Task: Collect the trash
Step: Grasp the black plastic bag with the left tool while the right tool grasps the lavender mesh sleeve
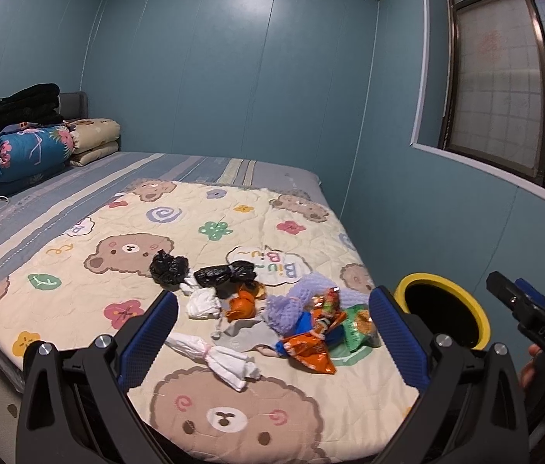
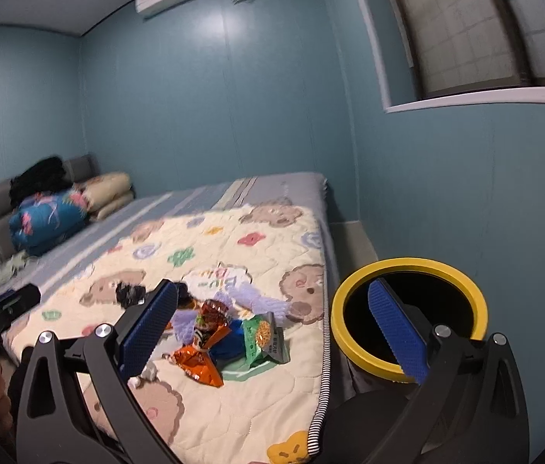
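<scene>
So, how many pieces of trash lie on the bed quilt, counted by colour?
Black bags: 2
White tissues or bags: 2
Orange wrappers: 3
Green wrapper: 1
Blue wrapper: 1
Lilac foam net: 1
Total: 10

The quilt (image 1: 234, 201) reads "Biu Biu~" on a white cloud patch just behind the trash pile. The right hand-held gripper (image 1: 520, 301) bears letters like "DAS". Print on the wrappers is too small to read.

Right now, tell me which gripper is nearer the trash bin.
Right. The right gripper hangs open beside the trash bin; the left gripper is open over the bed's litter, farther away.
</scene>
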`<state>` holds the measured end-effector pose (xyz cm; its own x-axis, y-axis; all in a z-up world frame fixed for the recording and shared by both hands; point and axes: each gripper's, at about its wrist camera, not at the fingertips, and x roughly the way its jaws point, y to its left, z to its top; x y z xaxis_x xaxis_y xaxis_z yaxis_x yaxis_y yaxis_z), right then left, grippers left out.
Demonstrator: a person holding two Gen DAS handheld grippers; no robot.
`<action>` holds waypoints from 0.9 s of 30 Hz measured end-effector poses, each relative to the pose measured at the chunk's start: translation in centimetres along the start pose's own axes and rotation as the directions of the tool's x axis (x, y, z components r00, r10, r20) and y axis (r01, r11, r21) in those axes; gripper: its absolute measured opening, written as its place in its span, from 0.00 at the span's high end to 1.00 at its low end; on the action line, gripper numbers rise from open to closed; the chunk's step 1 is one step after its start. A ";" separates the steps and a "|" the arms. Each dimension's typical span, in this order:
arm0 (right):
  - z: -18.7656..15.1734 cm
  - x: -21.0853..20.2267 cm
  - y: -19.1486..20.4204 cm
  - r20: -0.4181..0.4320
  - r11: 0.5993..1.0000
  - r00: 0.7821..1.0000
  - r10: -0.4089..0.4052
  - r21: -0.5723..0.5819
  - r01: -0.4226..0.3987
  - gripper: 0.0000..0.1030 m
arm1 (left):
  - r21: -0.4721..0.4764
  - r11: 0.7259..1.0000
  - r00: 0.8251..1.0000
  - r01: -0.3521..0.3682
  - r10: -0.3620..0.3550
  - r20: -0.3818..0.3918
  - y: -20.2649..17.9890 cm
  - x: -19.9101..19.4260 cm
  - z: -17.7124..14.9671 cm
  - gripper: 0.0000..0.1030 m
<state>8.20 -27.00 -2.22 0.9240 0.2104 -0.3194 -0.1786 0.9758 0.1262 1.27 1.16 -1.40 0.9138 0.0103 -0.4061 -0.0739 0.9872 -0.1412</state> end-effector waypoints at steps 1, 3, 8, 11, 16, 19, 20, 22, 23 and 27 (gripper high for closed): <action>0.1 0.5 0.0 -0.014 1.000 1.000 -0.004 -0.016 0.004 0.08 | -0.001 1.000 1.000 -0.012 0.012 -0.011 0.5 0.4 0.1 0.07; 0.5 1.6 -0.2 -0.048 1.000 0.999 0.005 -0.029 -0.006 0.08 | -0.008 0.999 0.999 -0.033 0.032 -0.035 1.6 1.4 0.5 0.07; 1.3 5.2 -0.8 -0.137 0.999 0.990 0.034 -0.023 -0.037 0.08 | -0.052 0.996 0.991 -0.072 0.066 -0.120 5.5 4.7 1.6 0.07; 1.7 7.8 -0.8 -0.177 0.998 0.984 0.035 -0.046 -0.043 0.08 | -0.048 0.992 0.981 -0.114 0.106 -0.160 8.1 7.0 2.1 0.07; 2.0 13.0 0.5 -0.282 0.989 0.958 0.059 -0.112 -0.094 0.08 | -0.029 0.984 0.952 -0.175 0.162 -0.259 12.2 11.5 2.9 0.07; 1.9 16.3 1.4 -0.335 0.980 0.940 0.060 -0.160 -0.119 0.08 | -0.042 0.984 0.934 -0.175 0.153 -0.322 14.9 14.8 3.8 0.07; 1.9 17.9 1.9 -0.367 0.974 0.927 0.079 -0.170 -0.151 0.08 | -0.042 0.982 0.929 -0.186 0.162 -0.334 15.6 15.6 4.0 0.07; 1.8 19.8 2.5 -0.394 0.966 0.914 0.099 -0.183 -0.183 0.08 | -0.053 0.980 0.919 -0.190 0.159 -0.362 17.1 17.7 4.3 0.07; 1.8 21.1 2.9 -0.411 0.959 0.905 0.107 -0.197 -0.203 0.08 | -0.064 0.980 0.911 -0.188 0.150 -0.384 17.9 19.0 4.4 0.07; 1.7 25.6 3.6 -0.472 0.946 0.875 0.111 -0.220 -0.239 0.08 | -0.109 0.976 0.890 -0.187 0.121 -0.441 20.2 23.4 4.6 0.07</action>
<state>31.78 -18.17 -8.33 0.6288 0.3204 -0.7085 -0.4636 0.8860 -0.0108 23.05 22.08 -9.61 0.6279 0.0585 -0.7761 -0.2863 0.9446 -0.1604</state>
